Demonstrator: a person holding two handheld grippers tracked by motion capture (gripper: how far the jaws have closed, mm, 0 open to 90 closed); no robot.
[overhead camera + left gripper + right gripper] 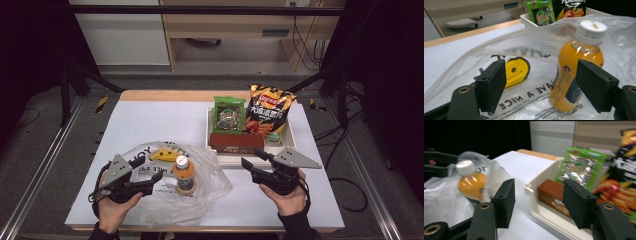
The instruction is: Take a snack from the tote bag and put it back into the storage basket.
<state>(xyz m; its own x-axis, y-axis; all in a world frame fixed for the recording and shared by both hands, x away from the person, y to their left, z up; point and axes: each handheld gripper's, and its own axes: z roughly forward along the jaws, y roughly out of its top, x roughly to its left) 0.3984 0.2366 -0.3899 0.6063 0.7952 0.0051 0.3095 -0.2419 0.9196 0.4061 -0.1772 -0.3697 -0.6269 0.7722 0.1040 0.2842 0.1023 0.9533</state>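
A bottle stands on the bag, left of the tray holding snack packets.

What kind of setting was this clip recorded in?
Probably a lab recording station, not a shop: a white-topped table ringed by a black frame, loose cables on the floor, and snacks staged in a tray.

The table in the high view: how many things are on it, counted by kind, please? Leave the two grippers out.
Snack bags: 2, a green bag and an orange chip bag
Brown box: 1
White tray: 1
Orange drink bottle: 1
Clear plastic bag: 1
Total: 6
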